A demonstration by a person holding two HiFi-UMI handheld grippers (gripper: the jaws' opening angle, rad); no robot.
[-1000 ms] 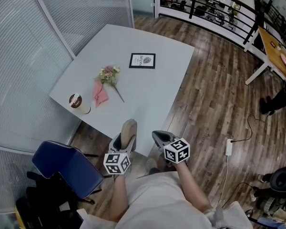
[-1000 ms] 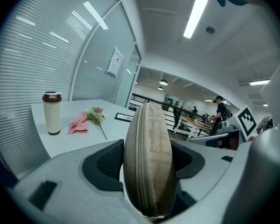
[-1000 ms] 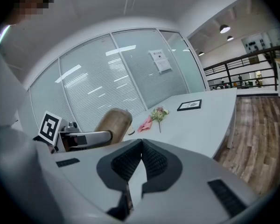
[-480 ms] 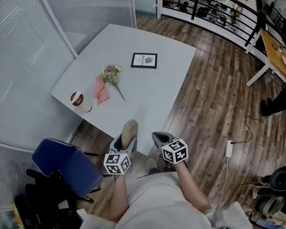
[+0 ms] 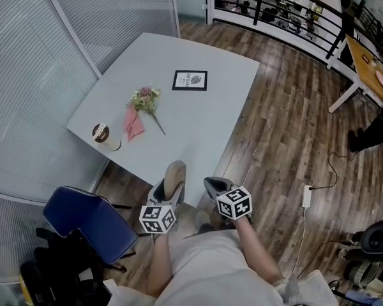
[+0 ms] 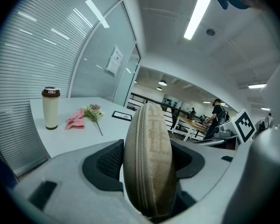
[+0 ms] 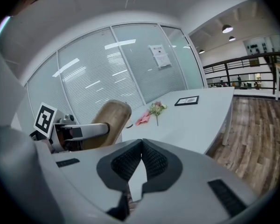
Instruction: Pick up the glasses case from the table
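Beige woven fabric fills my left gripper view: that's the glasses case, standing on its long edge with the zip seam towards me. It sits squarely between the pads of my left gripper. The jaws are spread wide because the case is a fat one, and both pads press on its sides, so I have it clamped.

From the head view, the case is up off the grey table, hanging by the near edge and close to my body. What remains on the tabletop lies well away from me: the lidded cup, the pink napkin, the little bunch of flowers and the framed card.

By my reckoning the pick-up itself is done, and this is the holding stage. What comes next calls for very little. I should keep the squeeze even and avoid tipping the case, since its rounded sides could slide out of the pads if the grip slackens.

My right gripper has no part in this. Its jaws are pressed together with nothing between them, and it sits just beside the left one. Both hands are drawn in near my waist, side by side, marker cubes facing up at me. Both grippers point forward across the table and dip a little below level. A blue chair stands off to my left, clear of both arms.
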